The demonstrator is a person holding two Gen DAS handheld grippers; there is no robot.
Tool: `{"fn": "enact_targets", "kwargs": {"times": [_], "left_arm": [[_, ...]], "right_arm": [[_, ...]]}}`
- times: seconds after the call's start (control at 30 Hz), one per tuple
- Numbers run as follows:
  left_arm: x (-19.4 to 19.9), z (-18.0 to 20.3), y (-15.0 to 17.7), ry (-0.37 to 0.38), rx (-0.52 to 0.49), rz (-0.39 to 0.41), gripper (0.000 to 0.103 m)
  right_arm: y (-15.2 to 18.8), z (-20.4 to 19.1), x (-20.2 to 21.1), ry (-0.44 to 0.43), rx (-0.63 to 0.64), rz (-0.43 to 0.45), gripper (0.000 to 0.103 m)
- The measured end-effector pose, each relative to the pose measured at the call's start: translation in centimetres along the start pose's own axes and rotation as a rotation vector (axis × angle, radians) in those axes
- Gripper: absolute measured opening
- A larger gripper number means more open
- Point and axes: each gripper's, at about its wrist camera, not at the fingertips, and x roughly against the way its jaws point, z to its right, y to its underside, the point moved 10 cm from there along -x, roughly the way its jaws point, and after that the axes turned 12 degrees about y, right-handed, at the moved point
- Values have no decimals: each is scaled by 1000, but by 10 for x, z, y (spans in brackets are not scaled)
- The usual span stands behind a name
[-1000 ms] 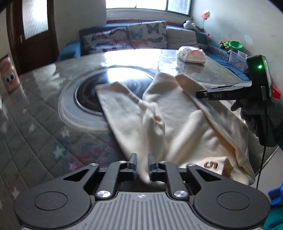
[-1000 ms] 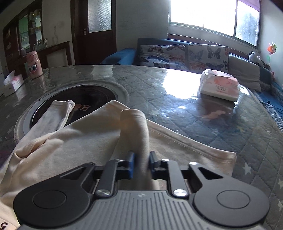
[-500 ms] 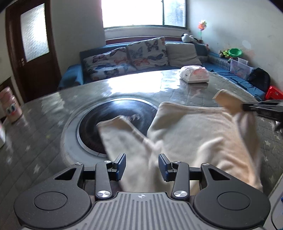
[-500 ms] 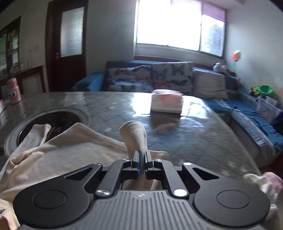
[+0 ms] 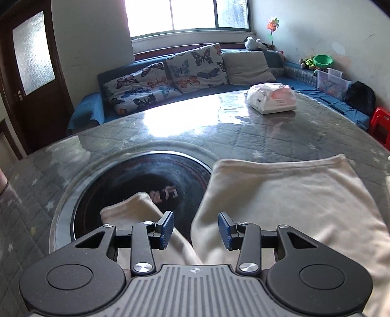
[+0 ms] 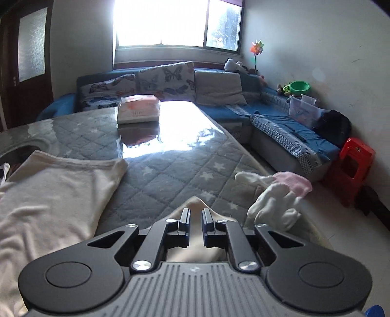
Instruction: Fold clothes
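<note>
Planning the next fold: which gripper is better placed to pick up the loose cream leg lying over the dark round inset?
Probably left: the left gripper is open just over the leg; the right gripper has cloth between its jaws.

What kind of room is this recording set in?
Most likely a home living room: a blue sofa with butterfly cushions runs under the window, beside a large padded table.
</note>
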Motion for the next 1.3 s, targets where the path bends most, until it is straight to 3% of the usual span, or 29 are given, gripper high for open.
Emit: {"fn": "enact_targets", "kwargs": {"times": [0.17, 0.5, 0.63, 0.73, 0.9, 1.13, 1.3], "left_arm": [[-26, -4, -6, 24, 3, -13, 44], [-53, 7, -15, 128, -18, -7, 43], [-59, 14, -16, 179, -29, -3, 14], [-57, 19, -18, 182, -50, 12, 8], [-36, 45, -23, 251, -96, 53, 7], [-13, 105, -2, 454, -225, 18, 13], [-5, 105, -6, 451, -249, 56, 21]], "right_arm": [[-19, -29, -2, -84, 30, 36, 23], [-33, -104, -25, -239, 131, 21, 35], [-34, -122, -36, -261, 159, 12, 36], [-34, -127, -40, -264, 169, 5, 36], [-35, -129, -49, -256, 178, -3, 39], [-33, -128, -60, -246, 174, -32, 41], [-31, -126, -62, -248, 170, -42, 44]]}}
